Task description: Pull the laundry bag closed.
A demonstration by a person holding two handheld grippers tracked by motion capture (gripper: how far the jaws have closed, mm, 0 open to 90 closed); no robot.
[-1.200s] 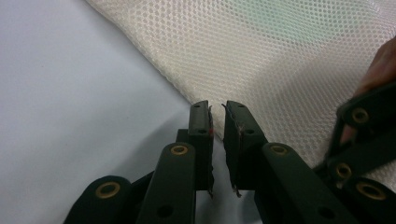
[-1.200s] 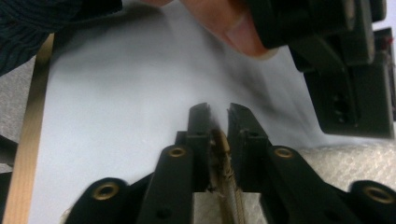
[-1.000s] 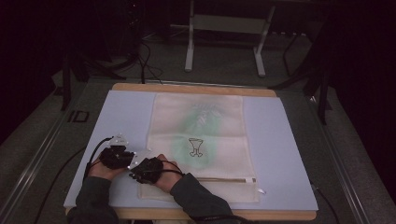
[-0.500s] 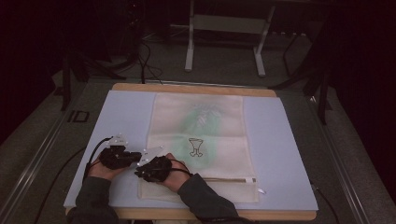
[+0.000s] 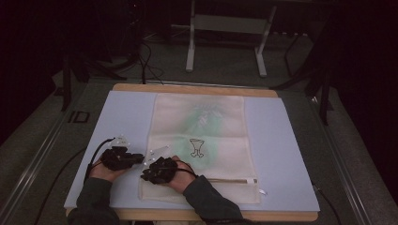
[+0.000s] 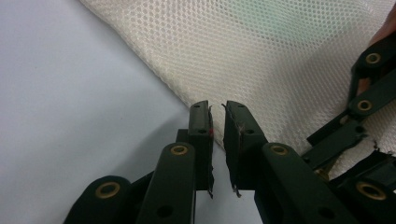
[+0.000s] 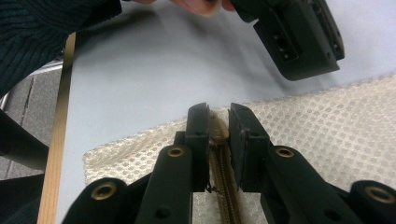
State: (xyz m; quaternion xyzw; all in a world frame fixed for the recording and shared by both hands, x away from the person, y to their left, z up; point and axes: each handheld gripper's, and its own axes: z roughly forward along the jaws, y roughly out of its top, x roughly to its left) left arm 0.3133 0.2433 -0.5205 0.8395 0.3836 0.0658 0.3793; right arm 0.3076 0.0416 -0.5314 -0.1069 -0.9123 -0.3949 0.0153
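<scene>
While the mesh laundry bag (image 5: 201, 145) is lying flat down the middle of the pale blue mat (image 5: 291, 154), with its zipper (image 5: 230, 180) running along the edge nearest the lower part of the high view, the person is working both tools at its lower left corner, apparently to deal with that zipper. In the right gripper view the right gripper (image 7: 218, 122) is straddling the zipper track near its end, its jaws having just been opening: a narrow gap is showing, the tan zipper teeth are sitting between them, and the pads do not look to be pressing, so I take it as a released or not-yet-taken grip. In the left gripper view the left gripper (image 6: 217, 119) is hovering just off the bag's edge over bare mat, jaws slightly apart with nothing between them, probably waiting to pin the cloth so the bag is not sliding when the zipper gets pulled
</scene>
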